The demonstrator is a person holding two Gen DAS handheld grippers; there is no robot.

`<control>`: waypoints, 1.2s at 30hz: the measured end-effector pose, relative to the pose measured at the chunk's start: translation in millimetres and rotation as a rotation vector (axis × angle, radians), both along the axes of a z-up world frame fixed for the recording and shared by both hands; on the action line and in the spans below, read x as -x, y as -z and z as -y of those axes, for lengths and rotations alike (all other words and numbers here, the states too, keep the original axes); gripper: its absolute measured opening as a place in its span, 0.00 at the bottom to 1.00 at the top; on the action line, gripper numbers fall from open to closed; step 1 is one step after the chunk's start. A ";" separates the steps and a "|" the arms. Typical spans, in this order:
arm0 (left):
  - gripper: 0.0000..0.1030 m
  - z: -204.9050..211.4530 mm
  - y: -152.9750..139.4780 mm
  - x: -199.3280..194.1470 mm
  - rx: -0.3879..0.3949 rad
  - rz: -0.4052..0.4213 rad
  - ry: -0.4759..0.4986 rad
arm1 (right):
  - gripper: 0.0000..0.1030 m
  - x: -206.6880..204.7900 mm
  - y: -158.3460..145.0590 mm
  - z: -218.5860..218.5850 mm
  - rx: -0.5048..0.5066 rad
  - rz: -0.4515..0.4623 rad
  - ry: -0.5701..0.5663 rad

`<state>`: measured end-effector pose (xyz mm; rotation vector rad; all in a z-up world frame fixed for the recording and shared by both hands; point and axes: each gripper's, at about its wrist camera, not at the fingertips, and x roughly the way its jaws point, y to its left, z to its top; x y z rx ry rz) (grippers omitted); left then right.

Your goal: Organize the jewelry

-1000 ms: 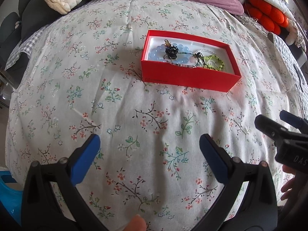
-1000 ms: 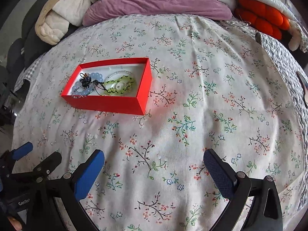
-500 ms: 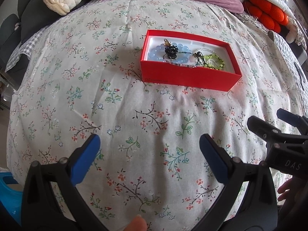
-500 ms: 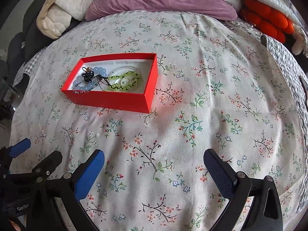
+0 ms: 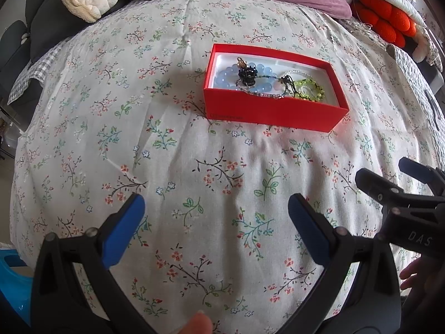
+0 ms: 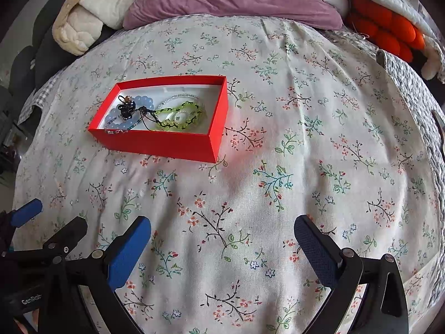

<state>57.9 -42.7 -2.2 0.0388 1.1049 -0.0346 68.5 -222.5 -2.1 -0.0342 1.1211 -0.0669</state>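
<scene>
Both grippers, left (image 5: 215,217) & right (image 6: 222,236), edged closer to red box (image 6: 155,142), jaws spread, empty; jewelry (image 6: 155,112) lies tangled inside w/ none on the bedspread (image 6: 306,167).

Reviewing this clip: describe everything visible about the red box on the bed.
The red box is a shallow rectangular tray, seemingly cardboard, lidless, red outside and white inside. It sits flat on the floral bedspread, beyond both open grippers, neither touching it. Inside lie tangled pieces: a pale blue bead bracelet, a black charm, a thin silvery chain and a yellow-green beaded strand. Faint print marks its near side in the left view.
</scene>
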 end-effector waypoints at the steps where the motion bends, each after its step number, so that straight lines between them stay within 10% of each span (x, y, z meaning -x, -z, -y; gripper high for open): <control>1: 0.99 0.1 -0.3 0.2 -0.001 0.000 0.001 | 1.00 -0.1 0.2 0.3 0.000 0.000 0.000; 36: 0.99 -0.4 -0.7 3.3 -0.017 -0.002 0.006 | 1.00 3.0 7.7 -0.7 0.007 -0.014 0.000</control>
